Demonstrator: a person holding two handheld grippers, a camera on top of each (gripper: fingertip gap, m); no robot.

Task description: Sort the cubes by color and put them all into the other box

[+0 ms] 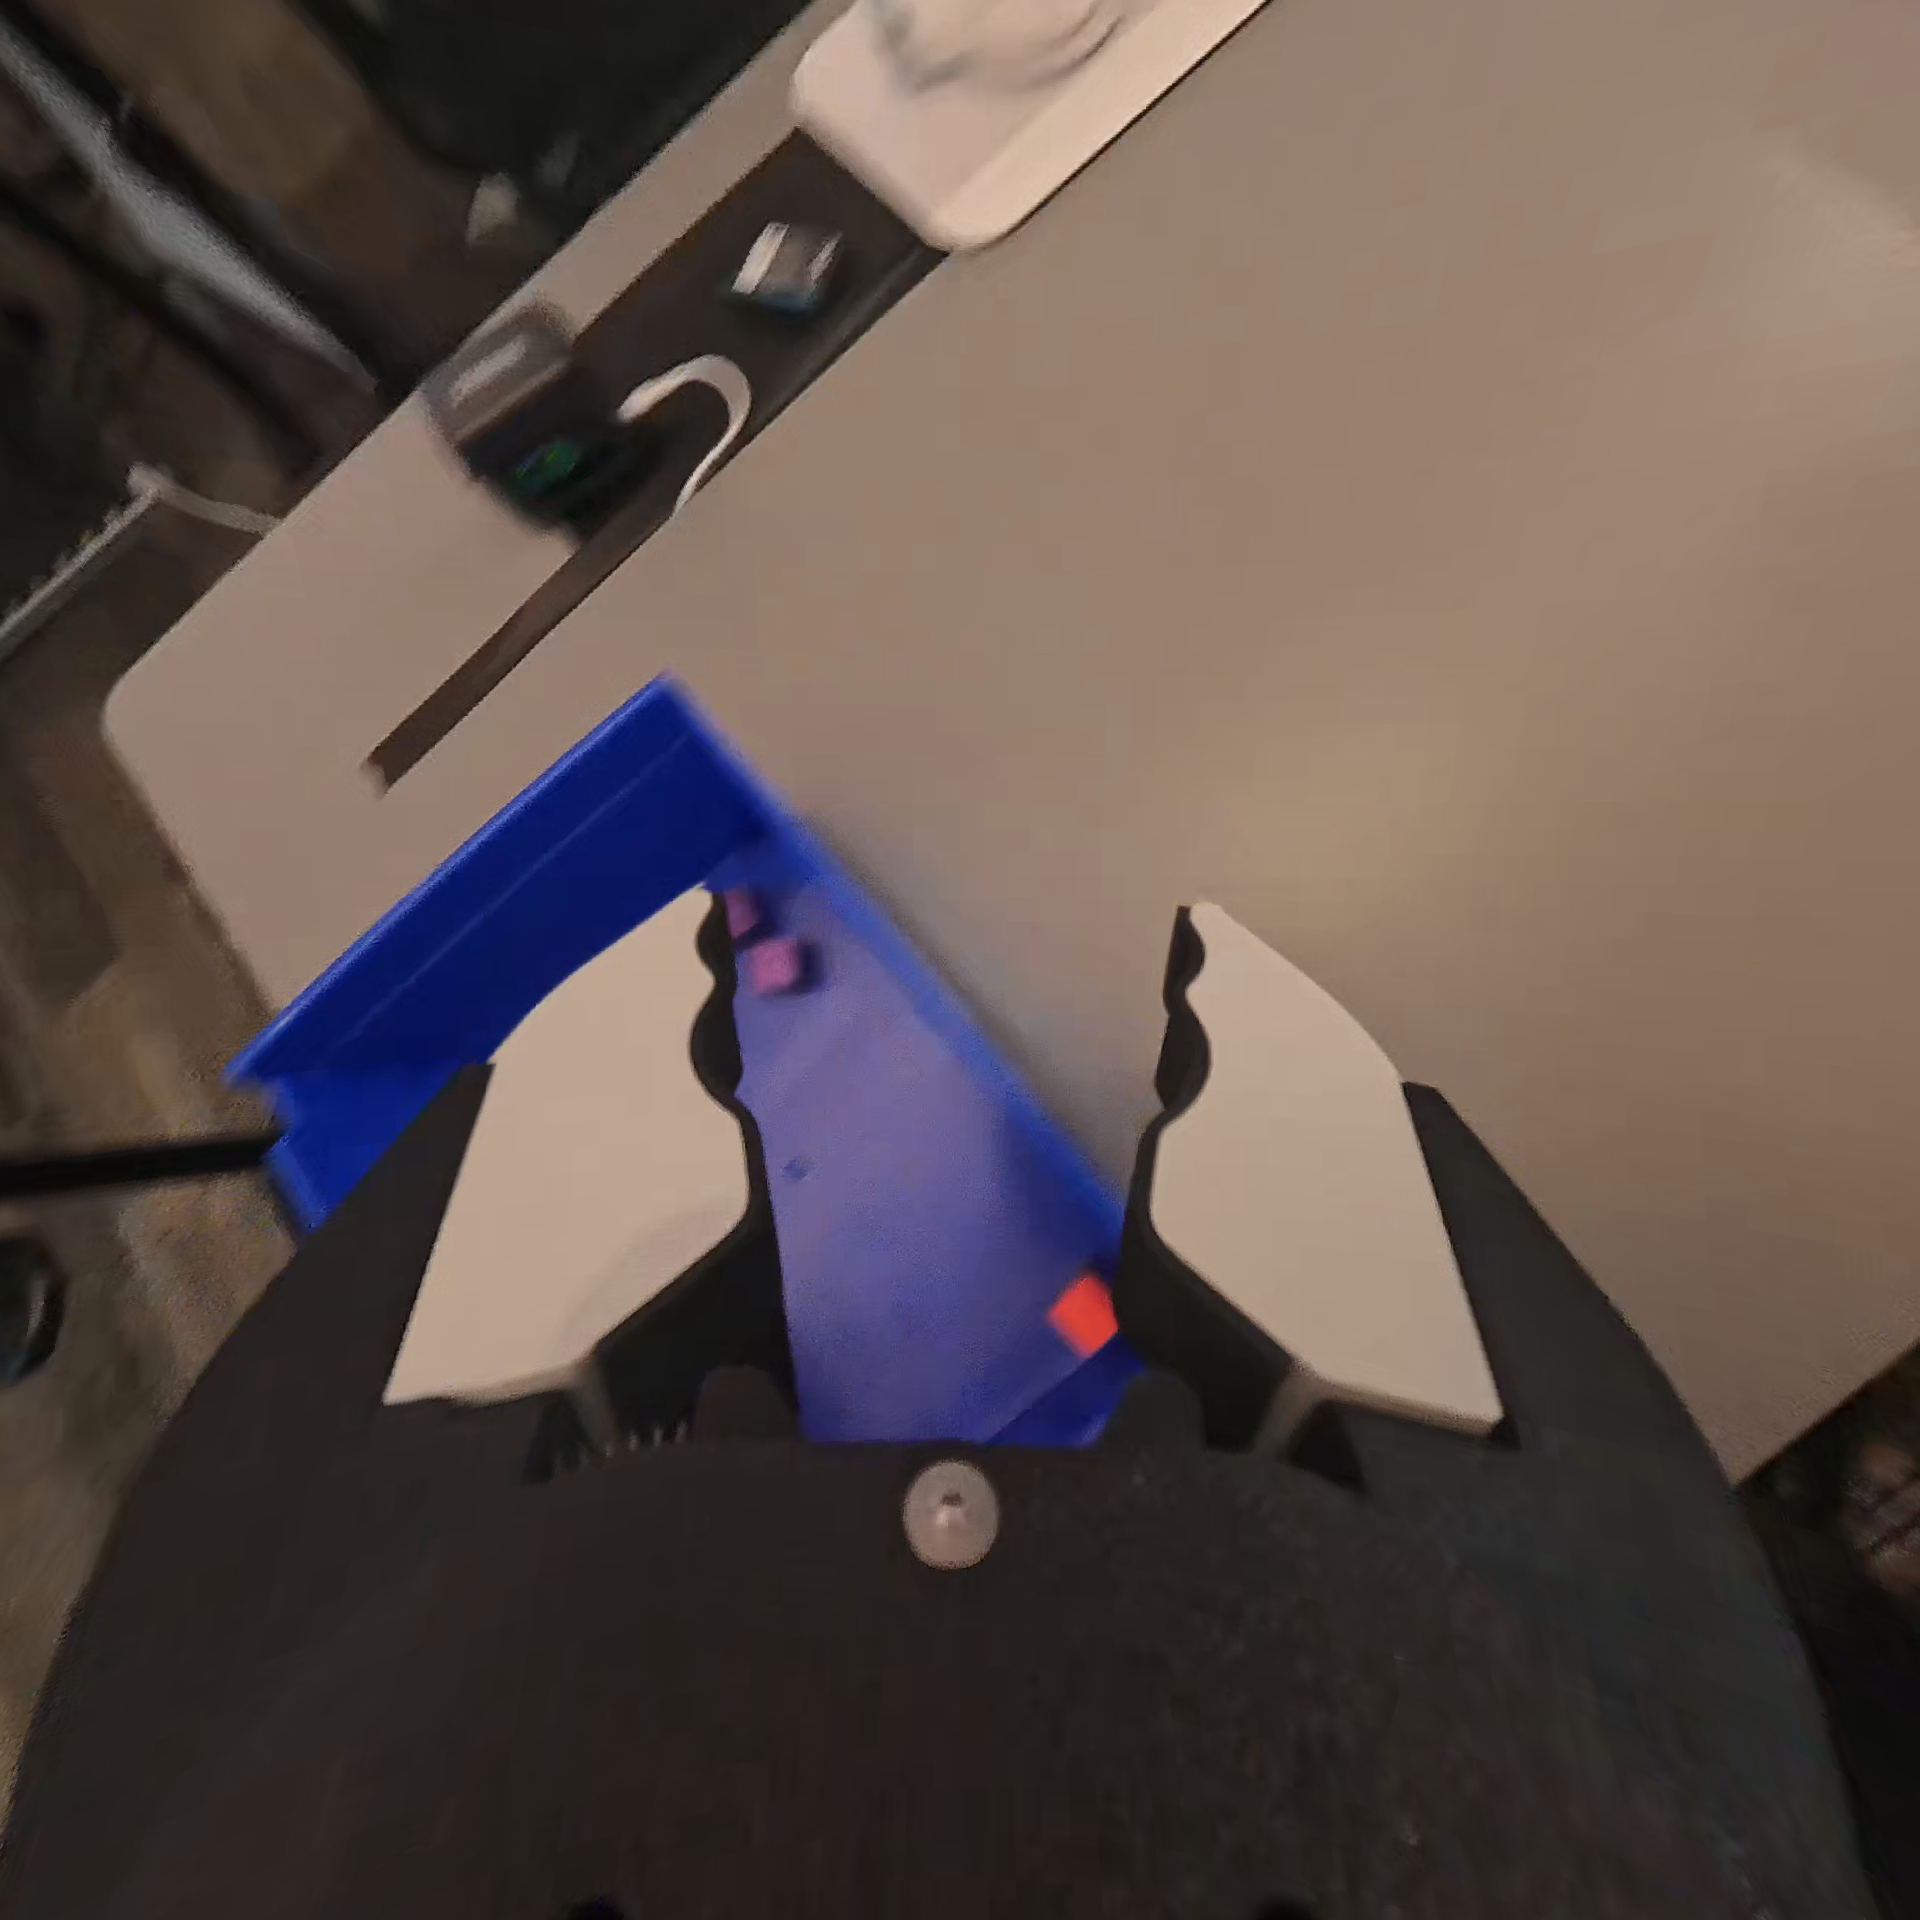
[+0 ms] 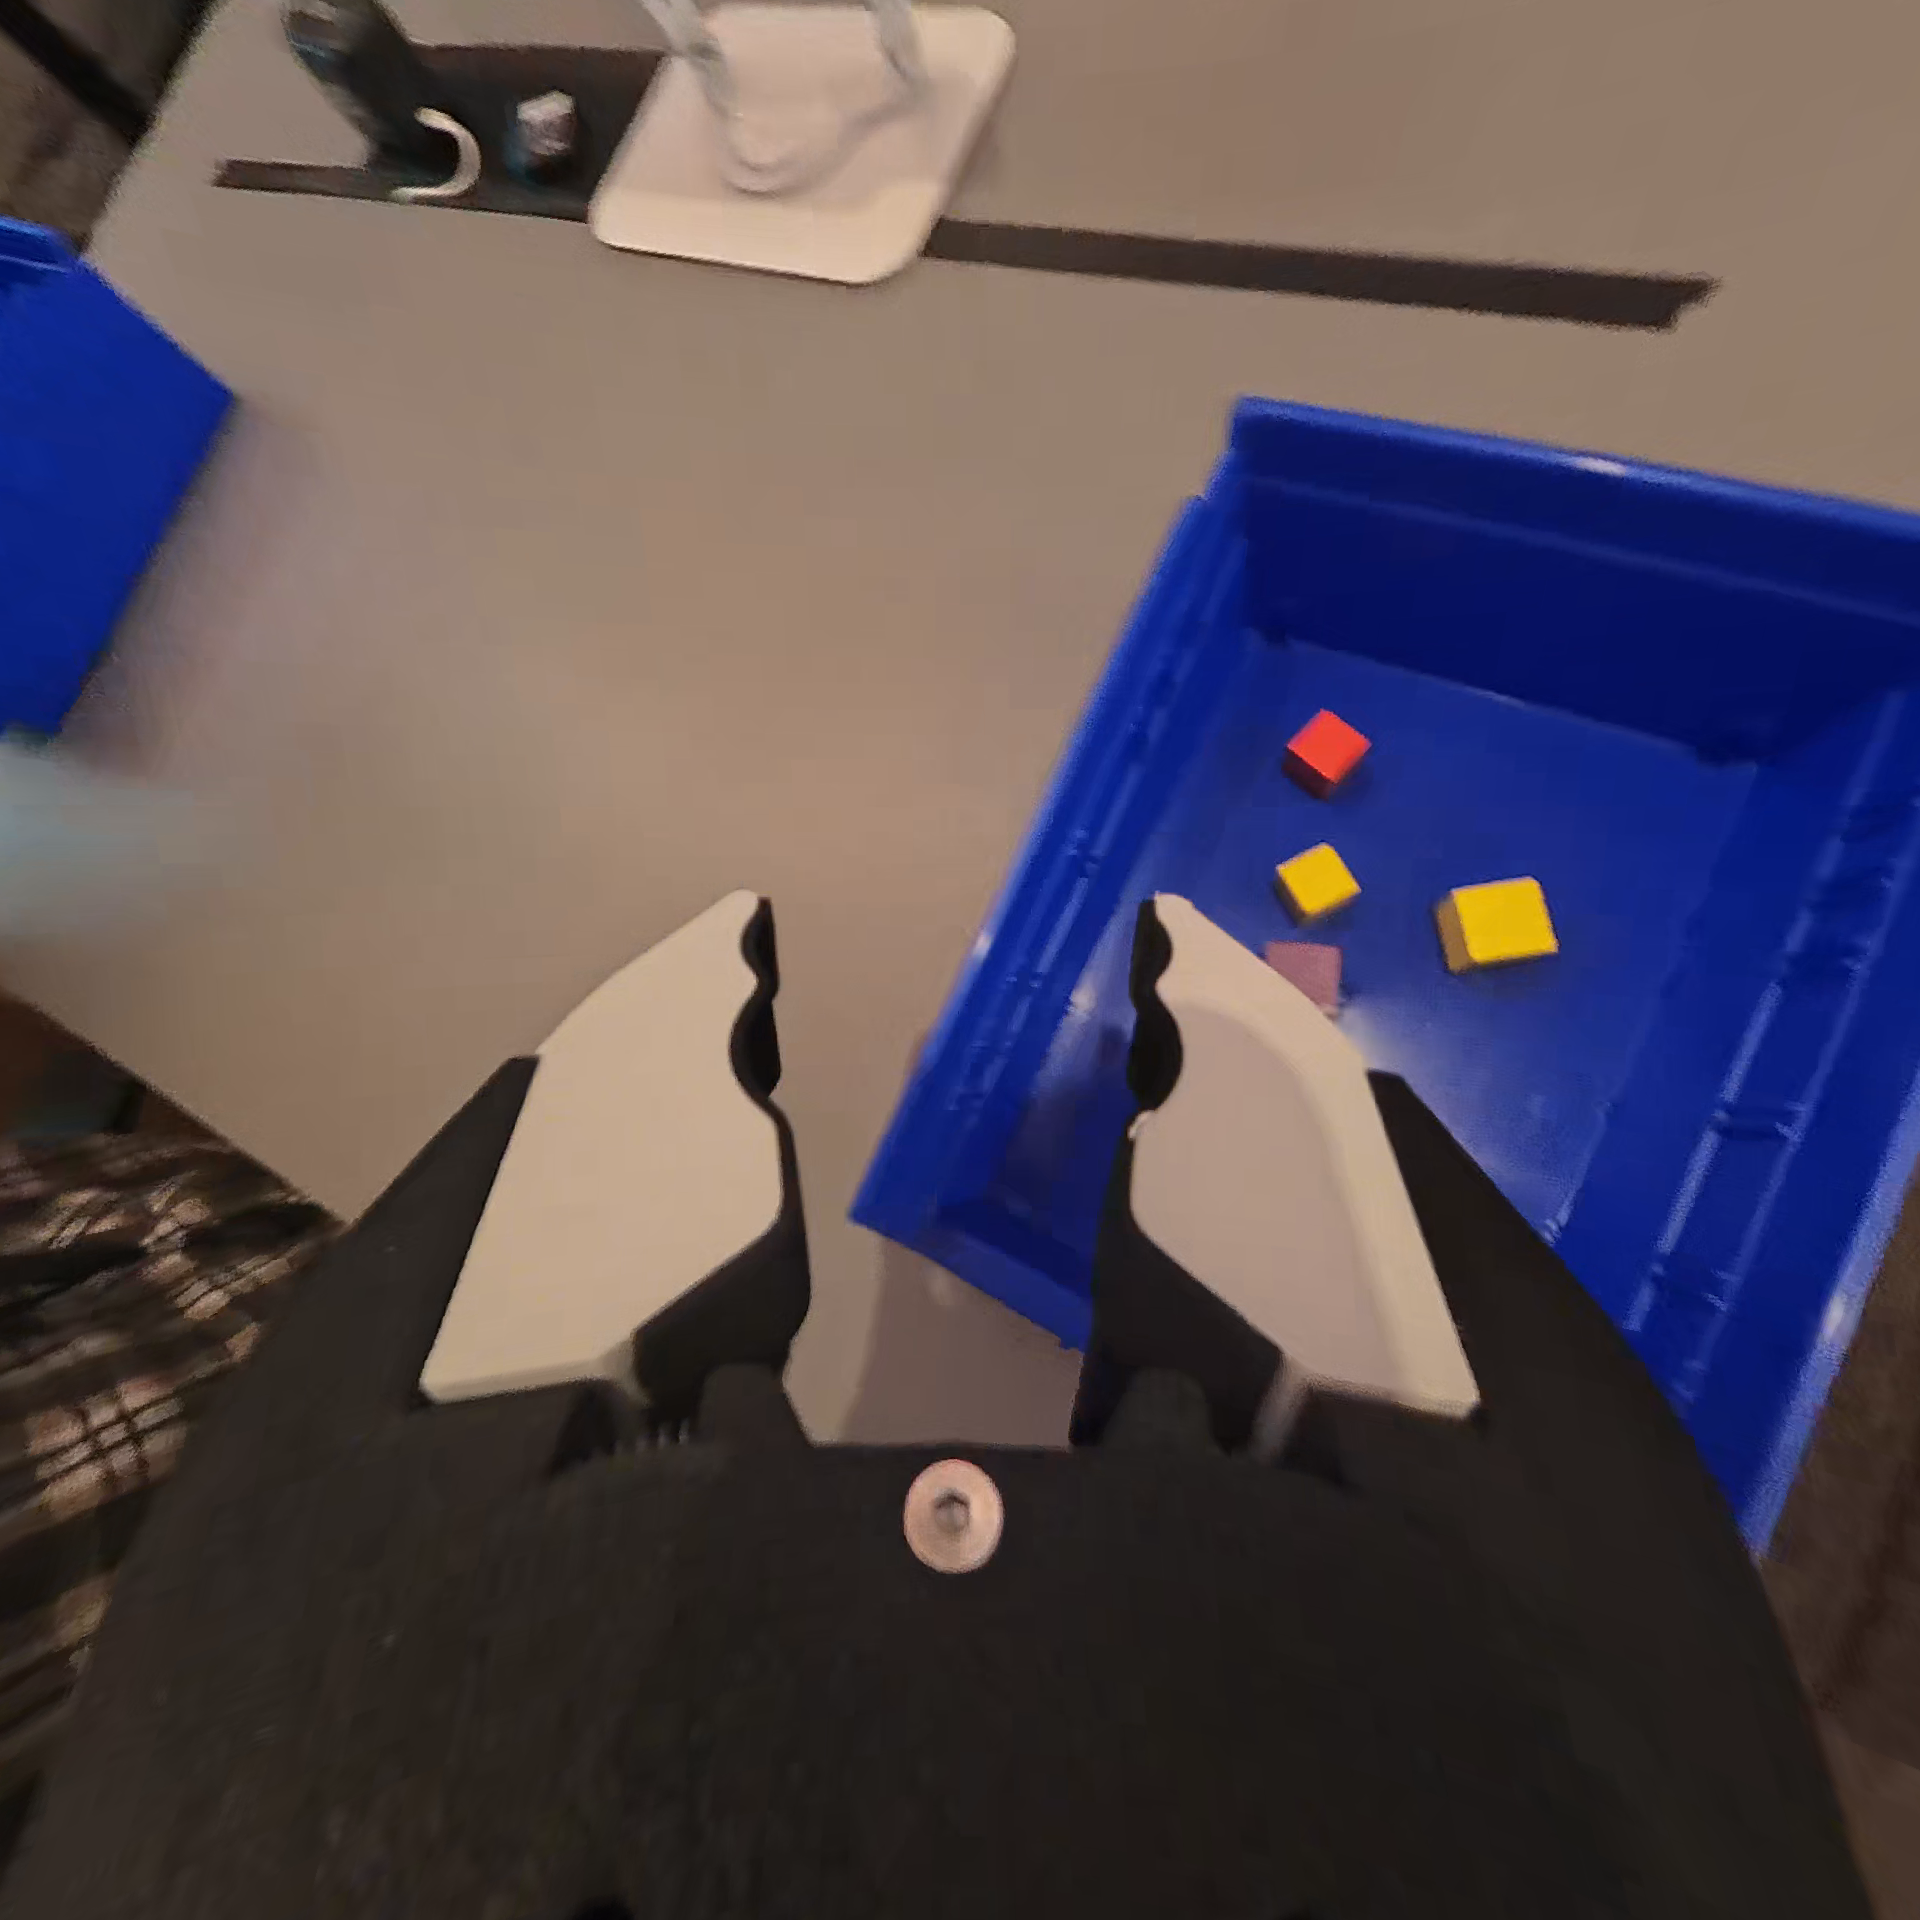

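In the left wrist view, my left gripper is open and empty above a blue box. That box holds two purple cubes near its far corner and a red cube near its close corner. In the right wrist view, my right gripper is open and empty, over the left wall of a second blue box. This box holds a red cube, two yellow cubes and a purple cube partly hidden by my right finger. The first box shows at the far left.
Both boxes stand on a grey table. A white square stand base sits at the table's far side on a black strip, with a dark device and white cable beside it. The table's edge and patterned floor lie at lower left.
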